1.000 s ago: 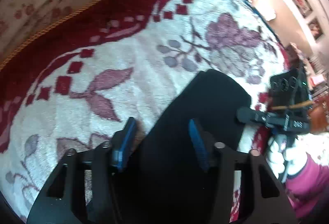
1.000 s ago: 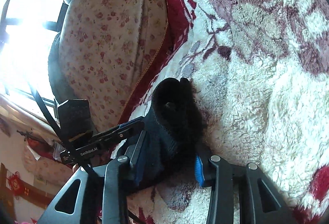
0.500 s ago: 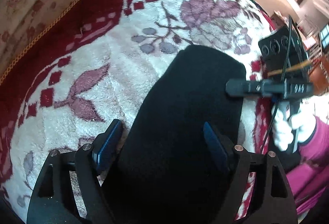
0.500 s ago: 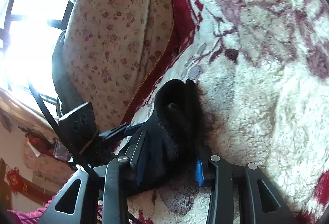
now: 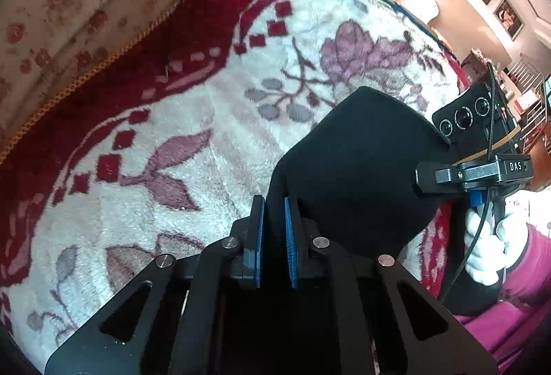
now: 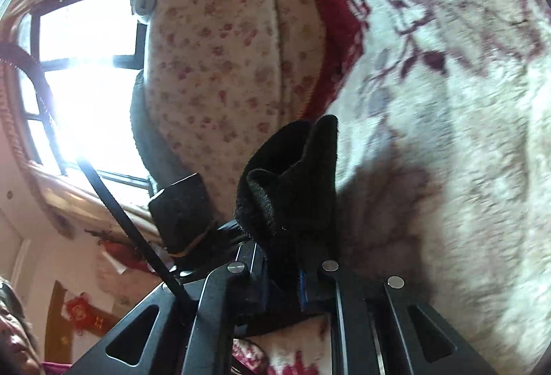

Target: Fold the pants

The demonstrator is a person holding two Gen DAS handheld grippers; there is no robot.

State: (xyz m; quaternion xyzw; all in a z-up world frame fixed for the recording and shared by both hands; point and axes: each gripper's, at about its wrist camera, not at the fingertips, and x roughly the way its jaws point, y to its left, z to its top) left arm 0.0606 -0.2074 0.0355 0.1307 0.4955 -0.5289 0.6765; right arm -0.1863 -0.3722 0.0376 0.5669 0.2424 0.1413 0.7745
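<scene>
I see my left gripper (image 5: pixel 274 220) closing, its blue pads nearly together with an edge of the black pants (image 5: pixel 361 175) pinched between them. The pants lie on the floral fleece blanket (image 5: pixel 213 140), a dark folded mass rising ahead of the fingers. My right gripper (image 6: pixel 282 266) is closing too, jaws narrow on a bunched fold of the same black cloth that stands up above it. A white-gloved hand (image 5: pixel 489 244) holds that right tool at the pants' far edge.
</scene>
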